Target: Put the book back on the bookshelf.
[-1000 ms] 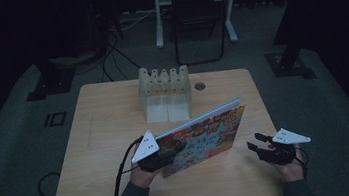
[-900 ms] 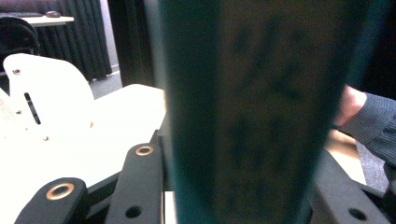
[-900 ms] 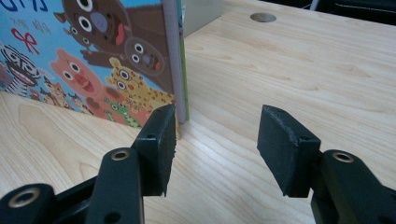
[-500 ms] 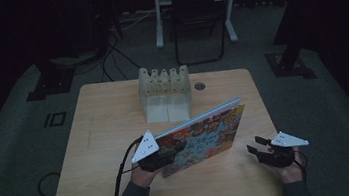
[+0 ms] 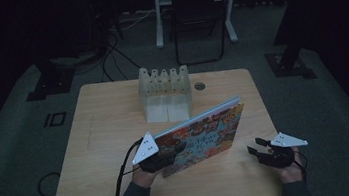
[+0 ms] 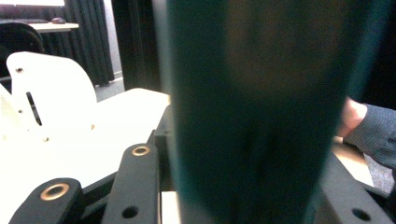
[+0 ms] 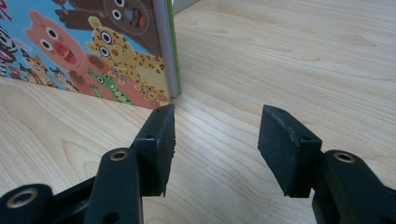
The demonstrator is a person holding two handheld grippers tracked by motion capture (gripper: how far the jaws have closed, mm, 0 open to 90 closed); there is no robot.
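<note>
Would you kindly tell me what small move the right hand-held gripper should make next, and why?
Probably ease the right hand-held gripper toward the picture book's near corner. Its jaws stand open and empty beside that edge, while the left hand-held gripper holds the book up on the table alone.

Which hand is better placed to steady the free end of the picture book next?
Right, probably. The right tool sits open and empty on the table just short of the picture book's free corner. The left tool is already at the book's other end, apparently gripping it.
</note>
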